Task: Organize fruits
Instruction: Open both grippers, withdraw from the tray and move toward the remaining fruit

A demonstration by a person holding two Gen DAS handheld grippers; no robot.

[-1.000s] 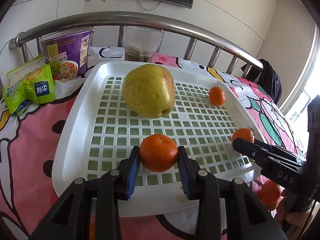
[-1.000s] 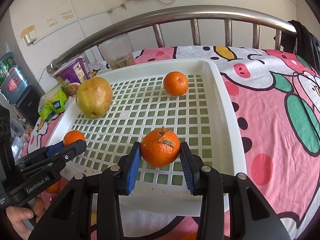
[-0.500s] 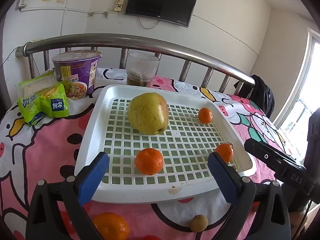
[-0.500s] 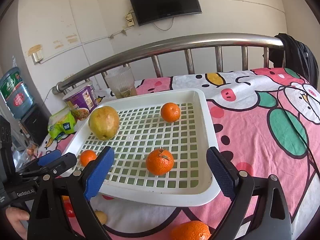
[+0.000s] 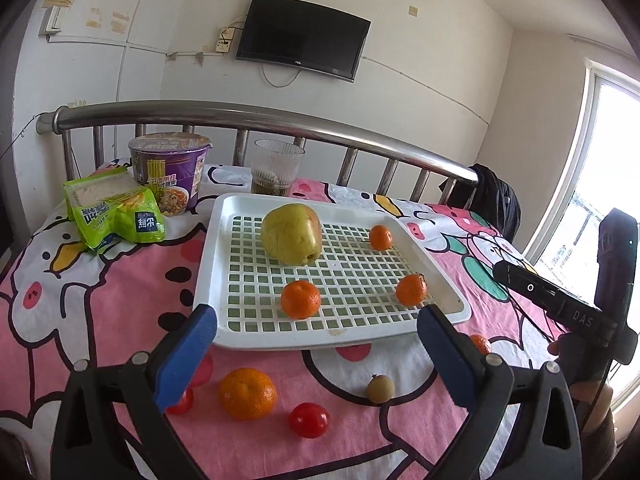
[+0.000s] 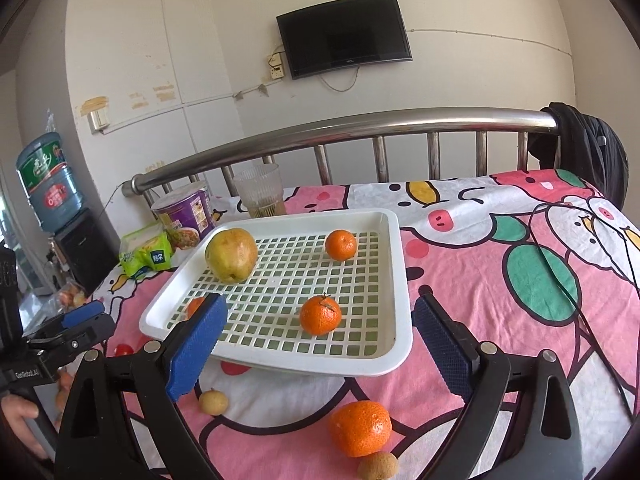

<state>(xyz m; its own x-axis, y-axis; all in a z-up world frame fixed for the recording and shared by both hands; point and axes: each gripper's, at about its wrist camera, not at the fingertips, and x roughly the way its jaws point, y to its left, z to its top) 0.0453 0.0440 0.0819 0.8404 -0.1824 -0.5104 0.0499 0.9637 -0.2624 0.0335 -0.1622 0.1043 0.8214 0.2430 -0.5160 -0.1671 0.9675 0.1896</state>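
A white slotted tray (image 5: 218,216) (image 6: 396,240) sits on the pink sheet. It holds a yellow-green pear (image 5: 291,234) (image 6: 231,255) and three mandarins (image 5: 300,299) (image 5: 411,290) (image 5: 380,237). My left gripper (image 5: 316,352) is open and empty, pulled back in front of the tray. My right gripper (image 6: 320,344) is open and empty, also in front of the tray. Loose on the sheet lie a mandarin (image 5: 247,393), two cherry tomatoes (image 5: 309,420), a longan (image 5: 380,389), another mandarin (image 6: 360,428) and longans (image 6: 213,401) (image 6: 377,465).
Behind the tray stand a purple noodle cup (image 5: 170,168), a green snack bag (image 5: 114,210) and a ribbed glass (image 5: 278,166). A steel bed rail (image 5: 260,120) runs across the back. A black bag (image 6: 580,148) hangs on the rail's right end.
Both grippers opened, each leaving its mandarin in the tray, then drew back and up away from the tray. Loose fruit on the sheet came into view.
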